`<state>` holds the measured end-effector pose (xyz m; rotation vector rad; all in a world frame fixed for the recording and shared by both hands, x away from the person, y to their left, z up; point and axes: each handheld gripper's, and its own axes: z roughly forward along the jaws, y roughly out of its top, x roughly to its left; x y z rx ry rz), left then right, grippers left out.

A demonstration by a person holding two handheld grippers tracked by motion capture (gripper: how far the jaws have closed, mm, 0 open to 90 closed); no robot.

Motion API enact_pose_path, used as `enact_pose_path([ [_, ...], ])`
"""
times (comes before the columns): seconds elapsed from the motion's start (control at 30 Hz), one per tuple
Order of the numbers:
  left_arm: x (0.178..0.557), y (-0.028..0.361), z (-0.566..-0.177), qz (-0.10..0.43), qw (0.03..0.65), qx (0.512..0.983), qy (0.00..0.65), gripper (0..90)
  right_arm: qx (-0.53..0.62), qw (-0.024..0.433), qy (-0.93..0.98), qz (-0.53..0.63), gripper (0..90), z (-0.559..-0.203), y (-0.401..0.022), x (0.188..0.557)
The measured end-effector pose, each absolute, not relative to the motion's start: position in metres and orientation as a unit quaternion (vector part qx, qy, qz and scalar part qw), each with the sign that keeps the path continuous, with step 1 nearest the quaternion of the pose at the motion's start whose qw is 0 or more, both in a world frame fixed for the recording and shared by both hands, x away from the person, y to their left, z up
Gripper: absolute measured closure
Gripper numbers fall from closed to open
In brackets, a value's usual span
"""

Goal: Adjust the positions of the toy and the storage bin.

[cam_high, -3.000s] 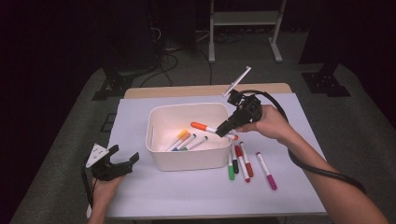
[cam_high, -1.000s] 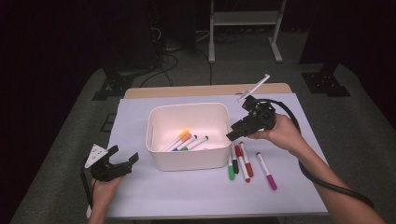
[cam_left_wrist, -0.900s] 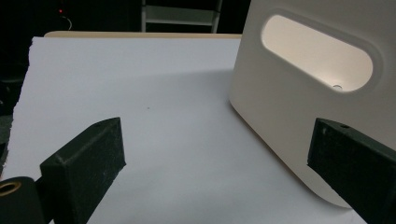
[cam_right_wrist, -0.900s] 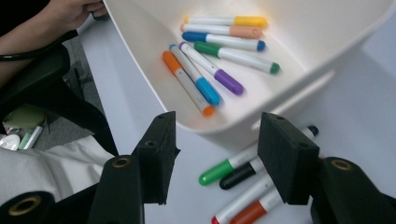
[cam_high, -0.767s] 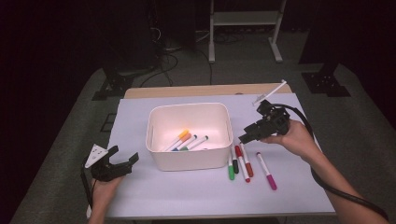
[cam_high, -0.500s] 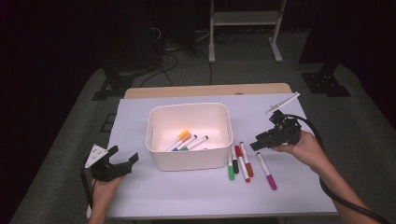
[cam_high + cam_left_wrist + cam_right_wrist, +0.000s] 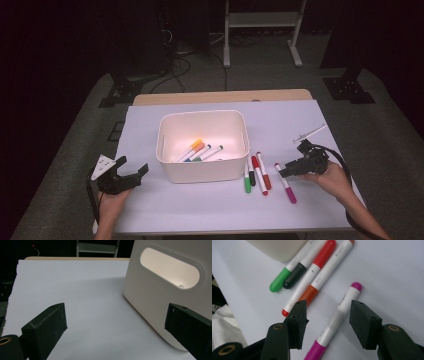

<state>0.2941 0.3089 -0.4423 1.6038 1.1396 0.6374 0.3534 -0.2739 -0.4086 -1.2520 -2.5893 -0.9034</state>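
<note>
One magenta marker (image 7: 336, 319), between right tool (image 7: 328, 315) jaws

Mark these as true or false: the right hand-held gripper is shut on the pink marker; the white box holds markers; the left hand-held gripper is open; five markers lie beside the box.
1. The right hand-held gripper is shut on the pink marker. False: its jaws straddle the marker without pressing it.
2. The white box holds markers. True.
3. The left hand-held gripper is open. True.
4. Five markers lie beside the box. False: four lie there, green, black, red and pink.
</note>
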Motion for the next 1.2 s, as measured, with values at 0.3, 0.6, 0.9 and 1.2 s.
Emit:
enact_pose_path([
  [0.3,0.294,0.309,-0.442,0.264,0.515,0.664,0.474,2.6,-0.421,0.031,-0.866,-0.267,52.7,-0.433,-0.27,0.35],
  [0.6,0.293,0.31,-0.441,0.266,0.515,0.665,0.472,2.6,-0.411,-0.013,-0.881,-0.234,65.6,-0.431,-0.262,0.347],
  [0.9,0.293,0.31,-0.441,0.265,0.516,0.664,0.472,2.6,-0.417,-0.011,-0.882,-0.218,75.3,-0.429,-0.263,0.351],
  [1.2,0.294,0.309,-0.442,0.264,0.516,0.664,0.472,2.6,-0.424,0.079,-0.856,-0.286,75.3,-0.418,-0.287,0.359],
])
